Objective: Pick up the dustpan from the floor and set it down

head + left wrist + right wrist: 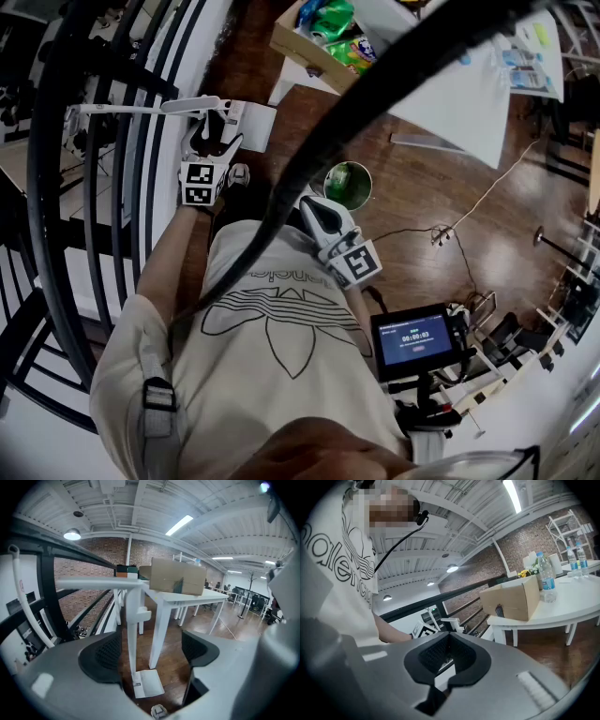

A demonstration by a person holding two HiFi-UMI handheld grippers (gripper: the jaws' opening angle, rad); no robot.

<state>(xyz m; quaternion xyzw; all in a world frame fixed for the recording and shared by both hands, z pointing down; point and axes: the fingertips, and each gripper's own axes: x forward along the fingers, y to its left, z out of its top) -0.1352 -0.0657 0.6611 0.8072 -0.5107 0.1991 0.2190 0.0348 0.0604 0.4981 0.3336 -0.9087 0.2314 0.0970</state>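
At far left a black metal railing (pixel 56 187) fences the edge, well apart from the white square-legged table (pixel 187 597) that carries a brown cardboard box (pixel 178 576). Just beside that table's near leg, on the railing side, the white long-handled plastic dustpan (pixel 131 644) stands with its pan flat on the floor, not yet lifted. The left gripper (pixel 150 653) is lined up on the upright handle, jaws spread wide. The post sits nearer the left pad, apparently untouched, likely so that a squeeze takes it high and the pan hangs level. A white bar crossing the top may belong to the handle; the distortion makes that hard to tell. On the person's side of the table, past a round green bin (pixel 347 184), the right gripper (pixel 448 660) waits close to the shirt, jaws pressed together on nothing, out of the way. The floor (pixel 422 216) is glossy reddish-brown wood, under a brick wall (pixel 93 559) and a strip-lit white ceiling (pixel 140 508).
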